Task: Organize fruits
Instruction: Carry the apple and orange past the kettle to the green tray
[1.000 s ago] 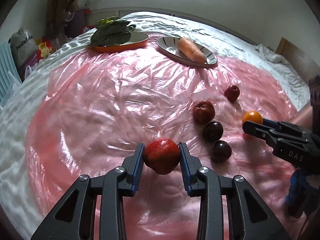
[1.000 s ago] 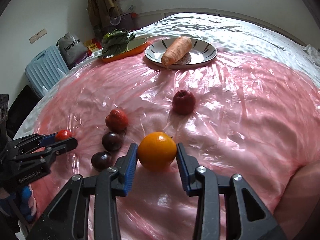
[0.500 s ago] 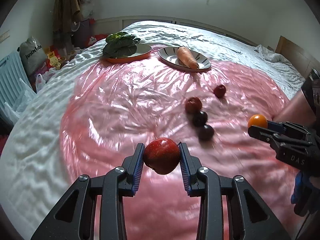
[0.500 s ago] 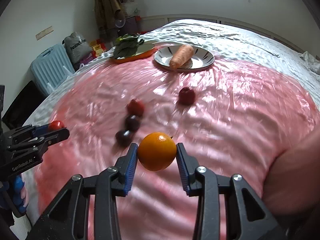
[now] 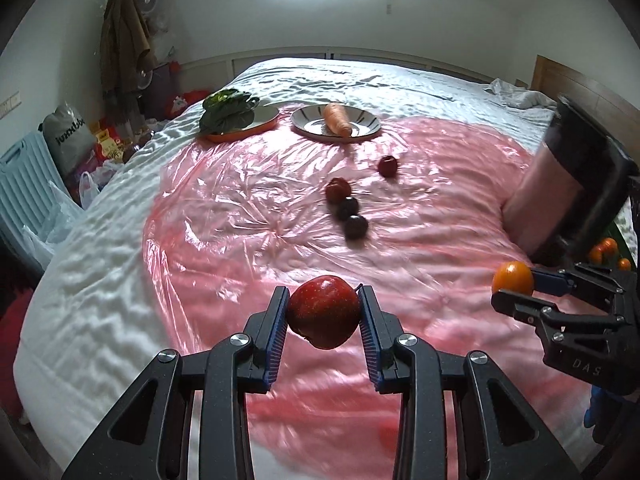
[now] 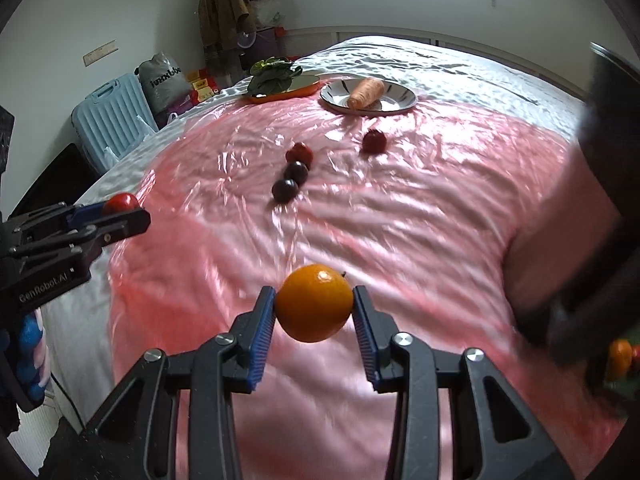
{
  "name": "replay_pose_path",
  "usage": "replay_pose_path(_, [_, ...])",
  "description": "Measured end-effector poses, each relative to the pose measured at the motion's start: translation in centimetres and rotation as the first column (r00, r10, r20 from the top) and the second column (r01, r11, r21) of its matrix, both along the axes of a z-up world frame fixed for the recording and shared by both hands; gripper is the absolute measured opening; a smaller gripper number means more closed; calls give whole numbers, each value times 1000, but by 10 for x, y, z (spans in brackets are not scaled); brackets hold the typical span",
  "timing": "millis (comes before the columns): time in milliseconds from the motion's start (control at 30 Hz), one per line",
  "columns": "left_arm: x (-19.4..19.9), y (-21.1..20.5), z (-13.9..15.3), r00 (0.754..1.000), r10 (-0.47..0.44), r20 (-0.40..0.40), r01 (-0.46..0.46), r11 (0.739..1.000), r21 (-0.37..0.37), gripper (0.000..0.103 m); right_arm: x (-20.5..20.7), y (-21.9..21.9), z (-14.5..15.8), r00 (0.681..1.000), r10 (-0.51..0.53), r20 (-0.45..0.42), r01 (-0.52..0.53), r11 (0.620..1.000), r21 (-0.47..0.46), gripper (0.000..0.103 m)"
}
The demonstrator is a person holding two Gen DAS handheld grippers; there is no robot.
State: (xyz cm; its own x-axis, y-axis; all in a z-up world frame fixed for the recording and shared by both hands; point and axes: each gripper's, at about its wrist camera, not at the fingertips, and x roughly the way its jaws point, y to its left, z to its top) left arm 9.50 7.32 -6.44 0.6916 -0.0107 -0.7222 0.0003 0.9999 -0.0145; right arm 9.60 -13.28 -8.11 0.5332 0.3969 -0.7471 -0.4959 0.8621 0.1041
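Left wrist view: the left gripper [image 5: 324,314] is clamped on a red apple [image 5: 324,311], carried clear above the pink plastic sheet [image 5: 240,200]. The apple looks firm, smooth and moderately heavy; a hold across its widest part suits.

Right wrist view: the right gripper [image 6: 314,303] grips an orange [image 6: 314,302] at its middle, also aloft. Its rind probably yields slightly.

Blurred dark shape [image 6: 608,208] (right edge, unidentifiable)

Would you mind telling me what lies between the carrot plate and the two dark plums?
Two red fruits on the pink plastic sheet; the left wrist view shows it.
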Motion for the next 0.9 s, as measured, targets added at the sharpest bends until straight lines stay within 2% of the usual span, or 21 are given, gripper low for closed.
replay_pose_path(433, [-50, -55, 30, 996, -87, 35, 85, 995, 56, 30, -59, -71, 9, 995, -98, 5, 99, 995, -11, 52])
replay_pose_path(900, [-74, -126, 53, 976, -211, 50, 205, 974, 97, 30, -85, -150, 20, 974, -222, 35, 222, 975, 10, 52])
